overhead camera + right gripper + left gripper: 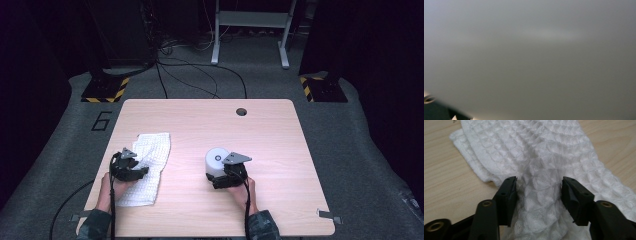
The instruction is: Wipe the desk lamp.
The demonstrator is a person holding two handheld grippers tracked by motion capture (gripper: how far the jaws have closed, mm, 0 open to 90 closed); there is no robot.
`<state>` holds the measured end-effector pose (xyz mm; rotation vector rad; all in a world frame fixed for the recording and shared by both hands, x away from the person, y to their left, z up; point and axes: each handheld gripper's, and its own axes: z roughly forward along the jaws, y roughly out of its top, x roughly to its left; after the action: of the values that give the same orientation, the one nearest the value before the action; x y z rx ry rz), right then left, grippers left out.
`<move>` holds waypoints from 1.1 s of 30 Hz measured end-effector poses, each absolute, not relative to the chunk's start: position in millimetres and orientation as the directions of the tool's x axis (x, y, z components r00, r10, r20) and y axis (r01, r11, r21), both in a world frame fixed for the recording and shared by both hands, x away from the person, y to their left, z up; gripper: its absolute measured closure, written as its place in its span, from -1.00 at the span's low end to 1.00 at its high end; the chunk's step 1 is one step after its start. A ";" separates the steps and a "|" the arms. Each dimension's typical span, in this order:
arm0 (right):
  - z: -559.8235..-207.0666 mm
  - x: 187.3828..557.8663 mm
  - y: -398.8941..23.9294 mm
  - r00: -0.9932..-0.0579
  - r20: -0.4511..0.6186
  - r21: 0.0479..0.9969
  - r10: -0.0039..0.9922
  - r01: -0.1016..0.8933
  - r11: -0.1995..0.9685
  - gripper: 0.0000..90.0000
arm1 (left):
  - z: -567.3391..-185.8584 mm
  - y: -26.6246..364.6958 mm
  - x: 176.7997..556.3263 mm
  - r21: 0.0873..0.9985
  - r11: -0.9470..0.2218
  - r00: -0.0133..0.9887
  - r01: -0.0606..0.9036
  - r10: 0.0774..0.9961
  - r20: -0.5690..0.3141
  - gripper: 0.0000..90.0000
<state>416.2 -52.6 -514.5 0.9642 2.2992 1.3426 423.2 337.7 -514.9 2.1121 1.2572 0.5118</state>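
**Cloth pinched at left, white cylinder hugged at right**

Nearest the person, the left gripper (131,167) rests on the white waffle cloth (147,165), at about eight o'clock on the table (270,130). In the left gripper view its jaws stand partly closed, with a raised fold of the cloth (541,187) bunched between them and touching both pads. At about five o'clock the right gripper (226,176) sits against a white cylinder (216,159) (its own view is a grey blur); I cannot tell how wide its jaws stand.
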 end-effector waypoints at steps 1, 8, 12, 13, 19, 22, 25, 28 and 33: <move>-514.5 416.3 -52.6 -0.726 0.067 0.856 0.684 0.395 0.335 -0.87 | -514.4 337.7 422.5 0.675 -0.363 0.479 0.642 0.878 0.016 0.14; -514.6 416.3 -52.4 -0.726 0.066 0.856 0.684 0.394 0.335 -0.87 | -514.9 333.0 419.5 0.692 -0.382 0.490 0.613 0.870 0.046 0.58; -514.6 416.2 -52.2 -0.726 0.066 0.856 0.685 0.394 0.335 -0.87 | -515.7 331.0 418.9 0.696 -0.404 0.491 0.593 0.867 0.085 0.74; -514.6 416.2 -52.2 -0.726 0.067 0.855 0.685 0.395 0.335 -0.87 | -516.1 330.2 418.5 0.704 -0.390 0.483 0.593 0.872 0.077 0.77; -514.7 416.3 -52.0 -0.725 0.065 0.855 0.685 0.394 0.336 -0.87 | -509.8 330.8 413.9 0.715 -0.392 0.496 0.580 0.865 0.072 0.78; -514.7 416.4 -52.1 -0.726 0.061 0.856 0.685 0.390 0.338 -0.87 | -505.9 328.4 409.6 0.739 -0.378 0.493 0.557 0.867 0.072 0.78; -514.5 416.4 -52.2 -0.729 0.061 0.854 0.682 0.392 0.343 -0.87 | -498.1 327.2 405.6 0.736 -0.399 0.514 0.548 0.854 0.081 0.78; -514.6 416.4 -52.1 -0.728 0.062 0.854 0.682 0.393 0.342 -0.87 | -489.2 324.2 401.7 0.751 -0.408 0.519 0.520 0.849 0.101 0.78; -514.6 416.5 -52.1 -0.729 0.061 0.853 0.682 0.392 0.343 -0.87 | -471.5 316.2 394.2 0.772 -0.426 0.547 0.471 0.828 0.123 0.78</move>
<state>416.5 -52.1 -514.6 0.9557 2.3048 1.3346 394.2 316.2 -471.5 2.0843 1.0428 0.6544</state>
